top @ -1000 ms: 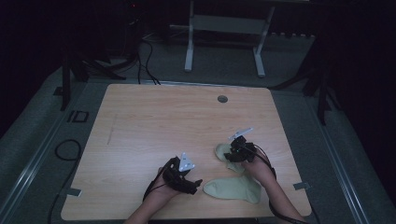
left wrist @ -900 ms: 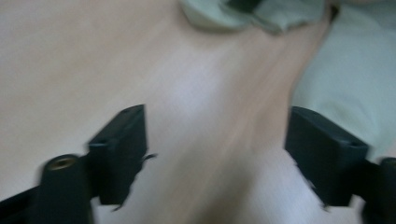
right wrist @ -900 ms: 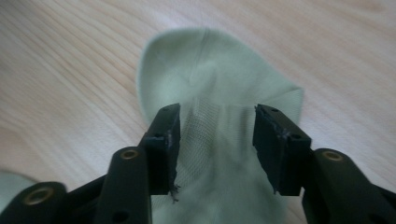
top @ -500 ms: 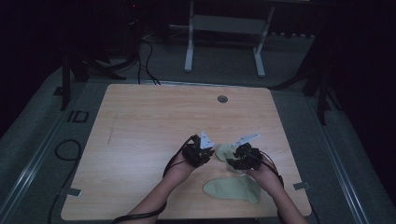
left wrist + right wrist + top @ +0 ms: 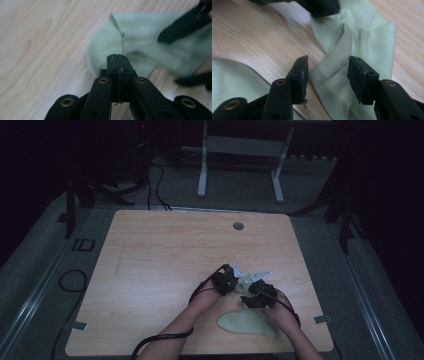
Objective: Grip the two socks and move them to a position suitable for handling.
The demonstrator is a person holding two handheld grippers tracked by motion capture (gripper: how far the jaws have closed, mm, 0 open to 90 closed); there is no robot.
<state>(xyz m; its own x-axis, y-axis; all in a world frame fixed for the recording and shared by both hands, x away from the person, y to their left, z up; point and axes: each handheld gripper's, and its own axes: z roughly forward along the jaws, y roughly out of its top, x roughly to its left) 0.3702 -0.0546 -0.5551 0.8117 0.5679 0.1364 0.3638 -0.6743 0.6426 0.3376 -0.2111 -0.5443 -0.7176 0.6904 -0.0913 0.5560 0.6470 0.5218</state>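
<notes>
Two pale green socks lie on one tabletop (image 5: 160,250): one sock (image 5: 248,324) flat near the front edge, the other sock (image 5: 243,284) between two hand-held grippers, a left one (image 5: 231,279) and a right one (image 5: 250,292). One round hole (image 5: 238,226) marks the far edge.

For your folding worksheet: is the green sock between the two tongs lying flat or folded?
Folded in part. In the right gripper view the sock has its ribbed cuff turned over across the smooth fabric, with creases beside it.
</notes>
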